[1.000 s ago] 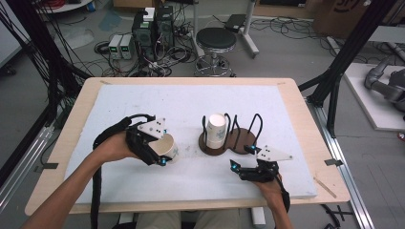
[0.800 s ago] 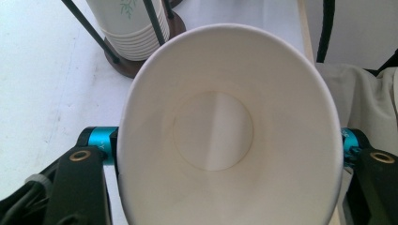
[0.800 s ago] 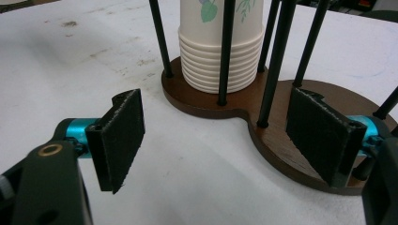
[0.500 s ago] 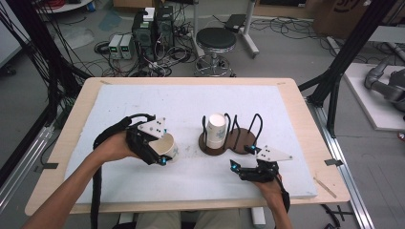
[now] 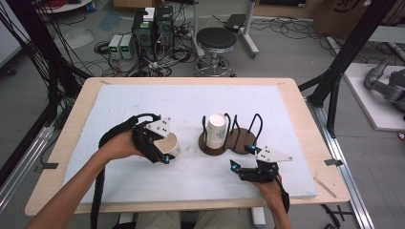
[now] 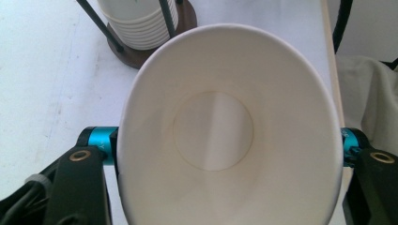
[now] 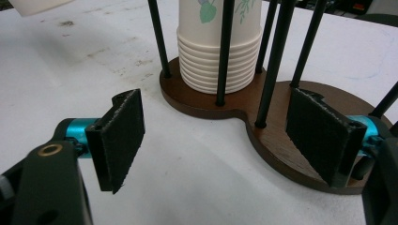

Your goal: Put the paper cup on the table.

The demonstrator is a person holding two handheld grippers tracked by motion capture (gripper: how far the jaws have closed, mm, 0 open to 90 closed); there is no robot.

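Note:
A single white paper cup [image 5: 171, 142] is clamped in my left gripper [image 5: 161, 149], left of the table's centre. In the left gripper view the cup [image 6: 225, 140] has its mouth toward the camera and is squeezed into an oval, empty inside. A stack of paper cups [image 5: 216, 131] stands upside down in a brown wooden holder [image 5: 239, 141] with black rods. My right gripper [image 5: 241, 160] rests low just in front of the holder. Its jaws are open with nothing between the pads [image 7: 119, 138], facing the stack [image 7: 220, 51] and the holder base [image 7: 281, 136].
A white foam board [image 5: 143, 102] covers the wooden table [image 5: 310, 133]. Beyond the far edge stand a round stool [image 5: 216, 40] and electronics boxes [image 5: 153, 24] among cables. Black frame posts [image 5: 334, 71] rise at the right.

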